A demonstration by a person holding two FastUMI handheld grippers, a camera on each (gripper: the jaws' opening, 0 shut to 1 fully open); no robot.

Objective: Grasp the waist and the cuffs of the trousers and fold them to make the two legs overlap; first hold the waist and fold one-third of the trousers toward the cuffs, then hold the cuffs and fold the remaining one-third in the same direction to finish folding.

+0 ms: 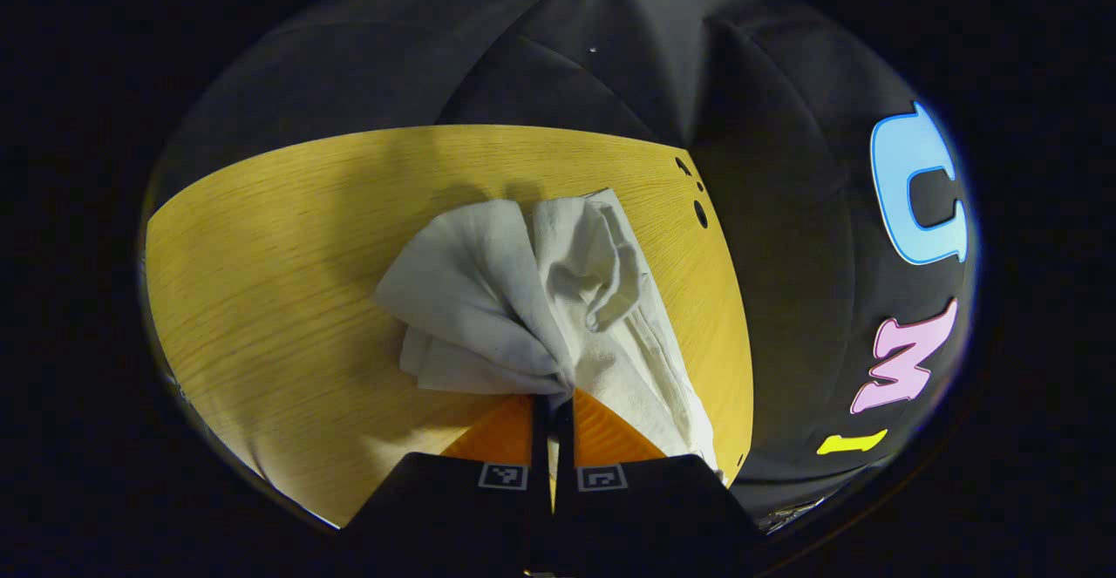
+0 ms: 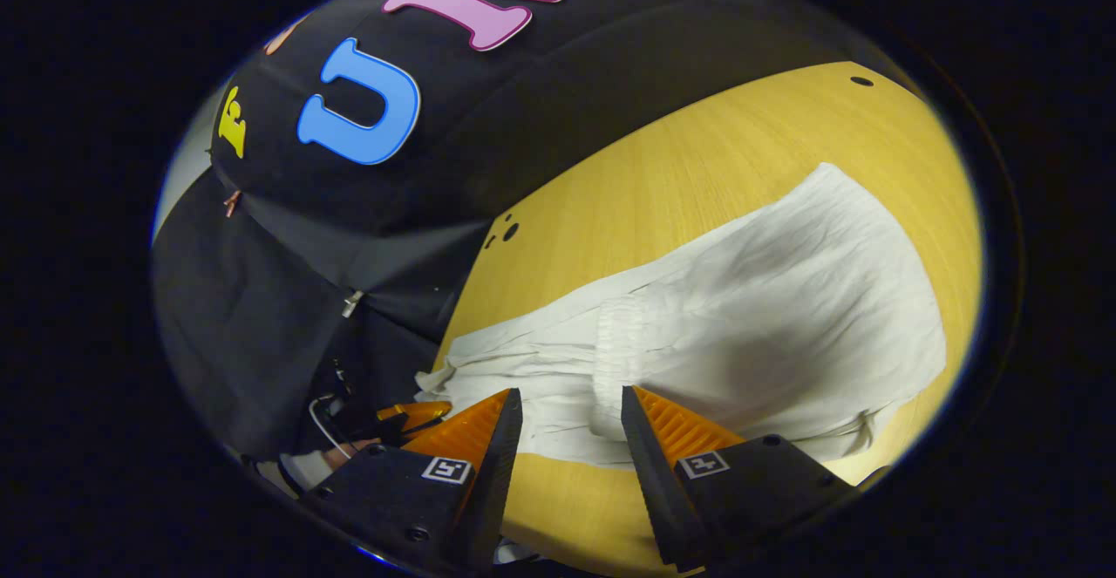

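We have the left gripper [image 1: 552, 404] pinched tight on a bunched corner of the white trousers [image 1: 540, 299], lifting that end so the cloth gathers and hangs above the table [image 1: 261, 282]; which end it is we cannot tell. Our right gripper [image 2: 571, 425] stands open with nothing between its fingers, poised just over the trousers' gathered band [image 2: 615, 334], probably to take hold there. The trousers lie spread across the pale wooden table, black cloth walling the booth behind.

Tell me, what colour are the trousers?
White, plain trousers; best seen in the right gripper view.
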